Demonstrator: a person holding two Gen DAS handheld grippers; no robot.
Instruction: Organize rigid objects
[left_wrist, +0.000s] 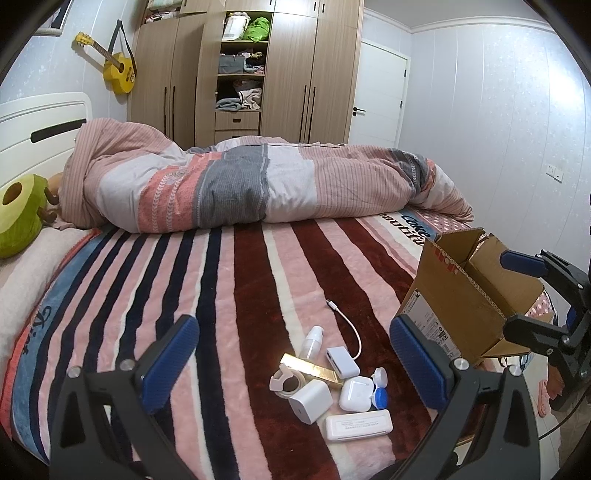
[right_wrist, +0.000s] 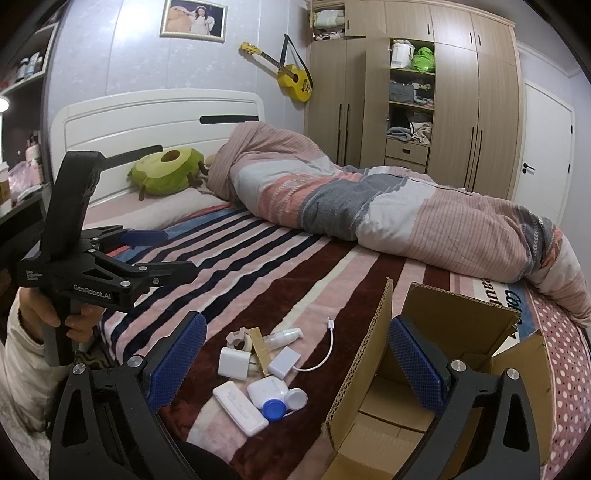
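Observation:
A heap of small items lies on the striped blanket: a white charger cube (left_wrist: 310, 400) (right_wrist: 233, 363), a flat white case (left_wrist: 357, 426) (right_wrist: 240, 408), a white earbud case (left_wrist: 355, 394) (right_wrist: 266, 392), a blue and white lens case (left_wrist: 380, 393) (right_wrist: 282, 404), a gold bar (left_wrist: 314, 369), a white adapter with cable (left_wrist: 341, 362) (right_wrist: 282, 362), a small spray bottle (left_wrist: 312, 341) (right_wrist: 284, 336) and a pinkish ring holder (left_wrist: 284, 382). An open cardboard box (left_wrist: 461, 295) (right_wrist: 373, 369) stands to their right. My left gripper (left_wrist: 291, 369) is open above the heap. My right gripper (right_wrist: 295, 369) is open, straddling the box's left wall.
A rolled duvet (left_wrist: 240, 184) lies across the far side of the bed. A green avocado cushion (left_wrist: 18, 214) lies by the white headboard (right_wrist: 147, 118). A wardrobe (left_wrist: 243, 66) and a door (left_wrist: 376, 96) are beyond. The bed edge runs just below the heap.

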